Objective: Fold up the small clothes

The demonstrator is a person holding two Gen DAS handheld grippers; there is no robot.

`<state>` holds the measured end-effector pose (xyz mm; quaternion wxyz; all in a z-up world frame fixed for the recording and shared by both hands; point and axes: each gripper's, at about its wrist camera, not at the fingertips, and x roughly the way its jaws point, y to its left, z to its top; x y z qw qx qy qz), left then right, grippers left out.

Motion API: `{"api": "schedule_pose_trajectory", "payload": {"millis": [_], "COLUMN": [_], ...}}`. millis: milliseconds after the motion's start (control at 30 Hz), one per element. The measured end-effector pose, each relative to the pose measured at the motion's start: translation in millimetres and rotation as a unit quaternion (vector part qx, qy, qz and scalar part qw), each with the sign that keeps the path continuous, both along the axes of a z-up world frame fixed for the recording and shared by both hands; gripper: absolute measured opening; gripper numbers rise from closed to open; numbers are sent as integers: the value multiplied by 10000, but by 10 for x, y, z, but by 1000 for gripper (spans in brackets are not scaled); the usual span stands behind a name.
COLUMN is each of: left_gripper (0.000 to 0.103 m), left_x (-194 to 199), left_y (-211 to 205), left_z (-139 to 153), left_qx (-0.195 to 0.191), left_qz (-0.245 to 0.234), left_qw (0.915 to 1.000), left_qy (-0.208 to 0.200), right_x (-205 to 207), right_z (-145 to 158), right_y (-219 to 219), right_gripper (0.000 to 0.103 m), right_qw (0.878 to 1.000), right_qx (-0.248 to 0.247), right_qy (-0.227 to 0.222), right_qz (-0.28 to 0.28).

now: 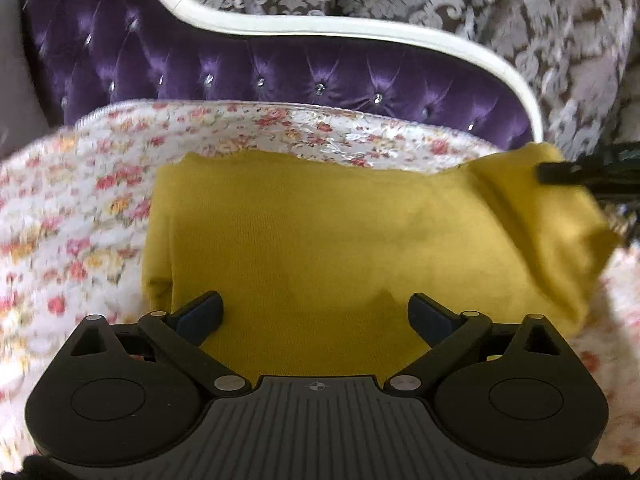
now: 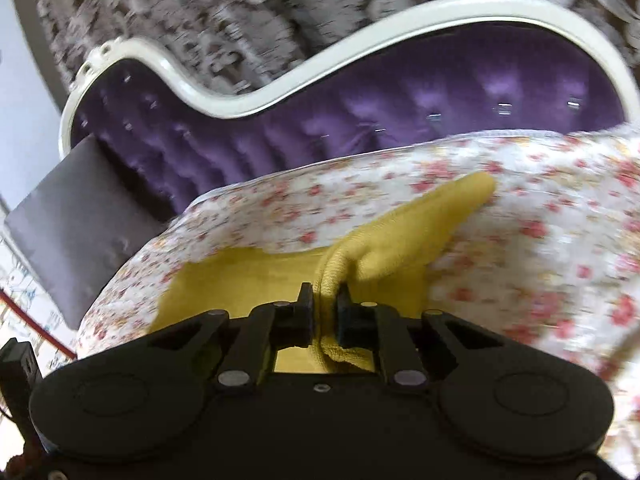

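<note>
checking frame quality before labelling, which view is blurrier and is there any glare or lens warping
Right wrist view: heavier motion smear, streaking the purple headboard and floral cover; the yellow garment pinched in the right gripper stays fairly sharp. Left wrist view: crisper centre, with blur on the floral cover at the left edge; the left gripper is sharp. Both: fisheye bending, sheen on the velvet, no harsh glare.

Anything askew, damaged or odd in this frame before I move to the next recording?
Nothing damaged. The yellow garment lies on the floral bedspread, one ribbed edge pinched and lifted by the right claw; the left claw is open over it.
</note>
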<state>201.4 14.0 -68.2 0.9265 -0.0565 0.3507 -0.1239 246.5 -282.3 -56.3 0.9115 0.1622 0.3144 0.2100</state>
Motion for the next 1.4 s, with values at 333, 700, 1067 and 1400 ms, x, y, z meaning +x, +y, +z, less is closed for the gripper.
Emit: {"api": "schedule_pose_trajectory", "payload": {"millis": [333, 700, 1067, 1400], "left_gripper": [100, 100, 100, 100], "left_x": [-111, -37, 336, 599], "left_y": [442, 634, 393, 190], "left_z": [73, 162, 358, 349], "left_qx": [-402, -548, -861, -957], "left_qz": [46, -33, -297, -403], "left_qw": [9990, 9979, 9942, 9895], "left_qy": [204, 353, 564, 1003], "right_x": [155, -323, -833, -1250], "right_z": [-286, 119, -149, -296], "right_y": [1190, 1113, 774, 1164], "right_gripper": [27, 54, 63, 75], "right_qw": [9944, 9915, 9836, 9197], "right_qx": [-761, -327, -1443, -3380], "right_qy": [194, -777, -891, -1662], "right_qz": [702, 995, 622, 1110]}}
